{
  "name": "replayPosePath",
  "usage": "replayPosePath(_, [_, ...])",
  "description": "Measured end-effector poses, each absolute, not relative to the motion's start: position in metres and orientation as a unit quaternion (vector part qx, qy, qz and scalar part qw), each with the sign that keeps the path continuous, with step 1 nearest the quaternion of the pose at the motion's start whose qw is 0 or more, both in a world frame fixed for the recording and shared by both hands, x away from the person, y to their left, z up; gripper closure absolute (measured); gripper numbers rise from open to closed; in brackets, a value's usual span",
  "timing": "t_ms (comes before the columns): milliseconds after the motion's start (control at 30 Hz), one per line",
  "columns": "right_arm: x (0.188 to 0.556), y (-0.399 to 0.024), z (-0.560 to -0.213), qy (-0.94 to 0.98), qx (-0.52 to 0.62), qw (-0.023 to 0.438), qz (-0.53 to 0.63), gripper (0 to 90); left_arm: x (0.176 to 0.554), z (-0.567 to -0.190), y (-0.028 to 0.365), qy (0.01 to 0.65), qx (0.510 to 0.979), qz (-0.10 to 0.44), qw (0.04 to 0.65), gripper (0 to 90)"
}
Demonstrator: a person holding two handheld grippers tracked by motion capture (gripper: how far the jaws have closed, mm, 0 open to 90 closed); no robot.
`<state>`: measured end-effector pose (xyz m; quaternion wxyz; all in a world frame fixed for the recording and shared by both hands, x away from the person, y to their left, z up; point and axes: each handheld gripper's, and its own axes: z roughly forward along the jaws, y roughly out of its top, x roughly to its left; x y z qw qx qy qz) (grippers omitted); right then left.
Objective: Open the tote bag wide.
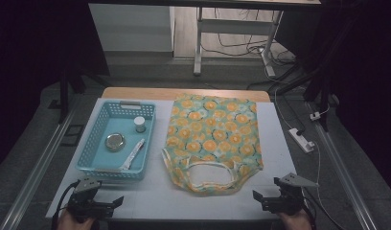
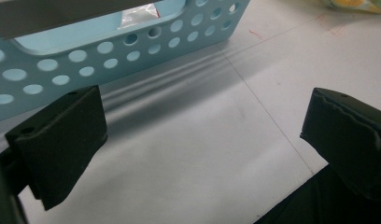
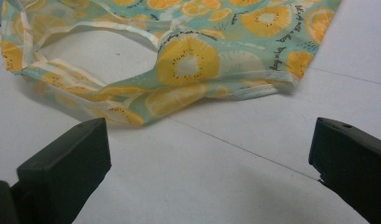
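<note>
Both grippers, the left gripper (image 1: 118,201) and the right gripper (image 1: 257,195), are held low at the near edge of the white worktop (image 1: 150,194) with jaws wide apart and empty, while the orange-print bag (image 1: 212,139) is spread flat between them, beside the blue basket (image 1: 90,143).

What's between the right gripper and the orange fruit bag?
Nothing: just bare white table lies between the open right gripper and the fruit-print bag, as the right gripper view shows.
</note>
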<state>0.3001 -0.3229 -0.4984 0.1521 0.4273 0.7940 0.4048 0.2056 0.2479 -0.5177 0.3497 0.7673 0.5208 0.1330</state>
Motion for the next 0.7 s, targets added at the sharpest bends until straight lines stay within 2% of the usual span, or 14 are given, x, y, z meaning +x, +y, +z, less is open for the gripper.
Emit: replayPosePath(700, [0.3005, -0.3200, -0.4985, 0.801, 0.418, 0.150, 0.403, 0.0, 0.2088, -0.5194, 0.2515, 0.524, 0.767, 0.130, 0.346, 0.0])
